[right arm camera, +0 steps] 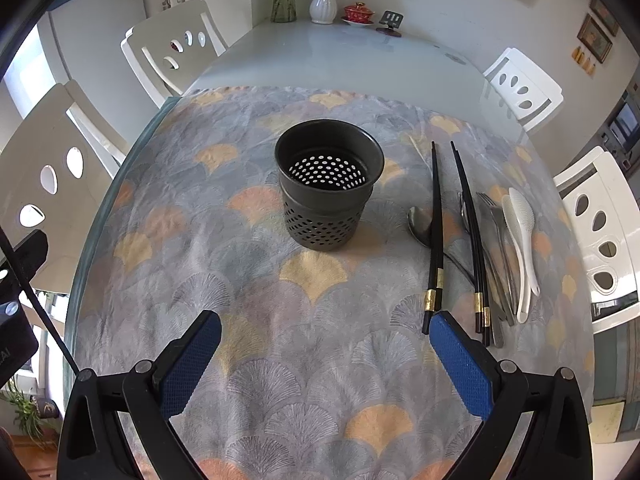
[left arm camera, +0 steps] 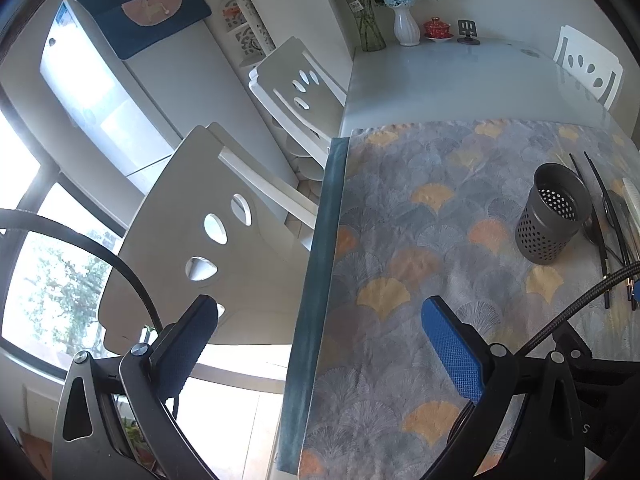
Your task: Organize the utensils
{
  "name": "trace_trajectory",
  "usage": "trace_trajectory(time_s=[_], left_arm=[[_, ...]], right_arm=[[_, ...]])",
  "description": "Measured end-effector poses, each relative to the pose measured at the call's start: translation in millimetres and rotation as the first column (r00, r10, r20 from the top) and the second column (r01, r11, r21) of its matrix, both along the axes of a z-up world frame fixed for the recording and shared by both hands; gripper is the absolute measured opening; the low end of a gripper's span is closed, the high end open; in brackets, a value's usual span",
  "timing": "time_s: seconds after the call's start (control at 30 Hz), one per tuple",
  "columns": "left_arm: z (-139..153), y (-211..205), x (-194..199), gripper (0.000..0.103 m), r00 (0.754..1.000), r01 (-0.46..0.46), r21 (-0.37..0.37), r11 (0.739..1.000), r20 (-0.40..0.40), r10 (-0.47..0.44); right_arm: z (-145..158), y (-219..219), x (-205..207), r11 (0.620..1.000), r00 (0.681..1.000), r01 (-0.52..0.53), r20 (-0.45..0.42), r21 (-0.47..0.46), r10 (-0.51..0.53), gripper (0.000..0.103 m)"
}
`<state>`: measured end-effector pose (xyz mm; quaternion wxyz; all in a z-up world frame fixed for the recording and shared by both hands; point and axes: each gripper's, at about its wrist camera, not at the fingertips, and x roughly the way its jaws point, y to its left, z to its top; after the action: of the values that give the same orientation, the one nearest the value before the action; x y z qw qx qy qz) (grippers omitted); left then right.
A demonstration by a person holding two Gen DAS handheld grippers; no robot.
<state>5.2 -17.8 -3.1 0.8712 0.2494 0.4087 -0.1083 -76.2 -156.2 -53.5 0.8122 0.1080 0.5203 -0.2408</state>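
Fork [right arm camera: 493, 216] half under chopsticks [right arm camera: 472, 236]

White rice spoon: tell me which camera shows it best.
The right wrist view. There the white rice spoon lies whole and unobstructed at the right end of the utensil row, beside the fork. In the left wrist view only a sliver of it shows at the picture's right edge.

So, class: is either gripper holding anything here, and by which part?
Nothing is held. The left gripper and right gripper are both open and empty.
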Motion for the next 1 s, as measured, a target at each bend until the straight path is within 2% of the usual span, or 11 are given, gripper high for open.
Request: trace_trajectory(time_s=[0.4, 0.73, 1.0], left_arm=[[-3, -4, -4, 0.102, 1.000, -0.002, 0.005, 1.000, -0.010, 0.002], [-5, -19, -11, 0.102, 1.000, 0.018, -0.001, 1.000, -0.020, -0.018], [-5, -26, -17, 0.102, 1.000, -0.020, 0.011, 1.000, -0.022, 0.020]], right_arm=[[2, -4, -3, 1.000, 1.000, 0.003, 0.005, 0.002, -0.003, 0.103], [5, -24, -12, 1.000, 1.000, 0.025, 0.008, -0.001, -0.025, 0.103], [4, -35, -9, 1.000, 1.000, -0.025, 0.000, 0.014, 0.025, 0.103]])
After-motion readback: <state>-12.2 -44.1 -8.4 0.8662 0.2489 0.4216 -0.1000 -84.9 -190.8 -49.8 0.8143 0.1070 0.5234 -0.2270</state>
